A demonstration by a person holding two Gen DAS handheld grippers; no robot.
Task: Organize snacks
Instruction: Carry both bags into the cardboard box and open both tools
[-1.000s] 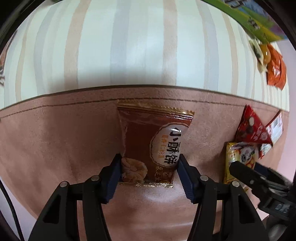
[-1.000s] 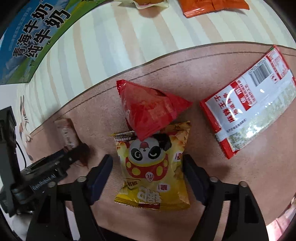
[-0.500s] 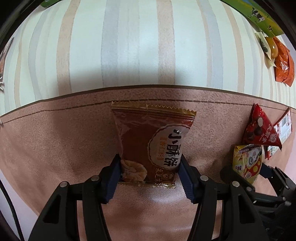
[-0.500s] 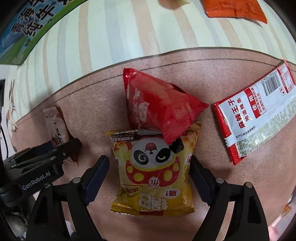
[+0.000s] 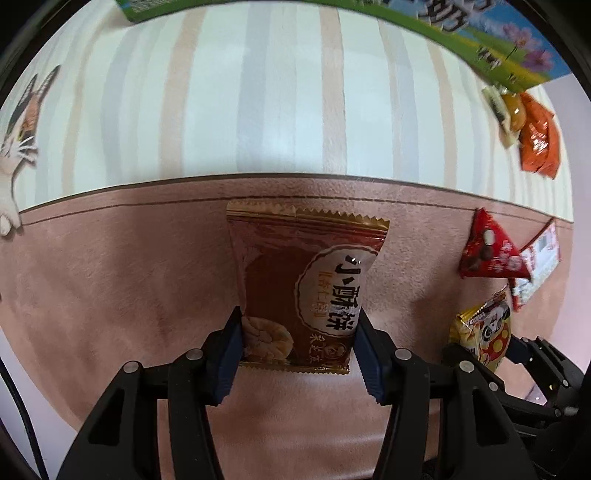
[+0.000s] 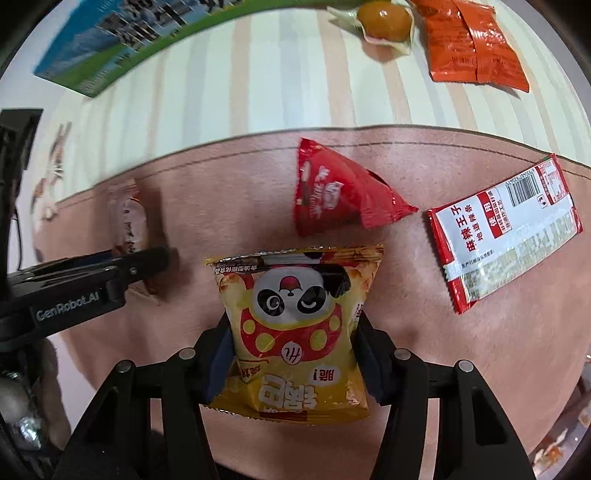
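Two sets of tongs in play here, each with a snack pinched between its pads. The left tongs (image 5: 297, 349) are closing on the brown biscuit packet (image 5: 303, 295), blue pads pressed against its two long sides down near the bottom seam, so it's clamped. The packet sits over the pinkish-brown band of the surface (image 5: 110, 280), gold crimped top edge pointing to the far side where the striped cream part starts.

The right tongs (image 6: 295, 354) are closing on the yellow panda chip bag (image 6: 295, 325), and the sides of the bag look squeezed in where the pads meet it, so that one's gripped too. From that camera the brown packet shows up off to the left in the other tongs.

Other stuff lying around in the right wrist view: a red triangular pouch (image 6: 332, 195) just beyond the panda bag, not touching it, and a long red-and-white packet (image 6: 506, 232) with a barcode to the right of that. Far side on the stripes there's an orange packet (image 6: 469, 40), with a small clear pack holding something round and orange (image 6: 384, 22) just left of it. A green and blue carton (image 6: 122, 40) lies far left. There's a cat print (image 5: 18, 129) on the cloth at the left edge in the left wrist view.
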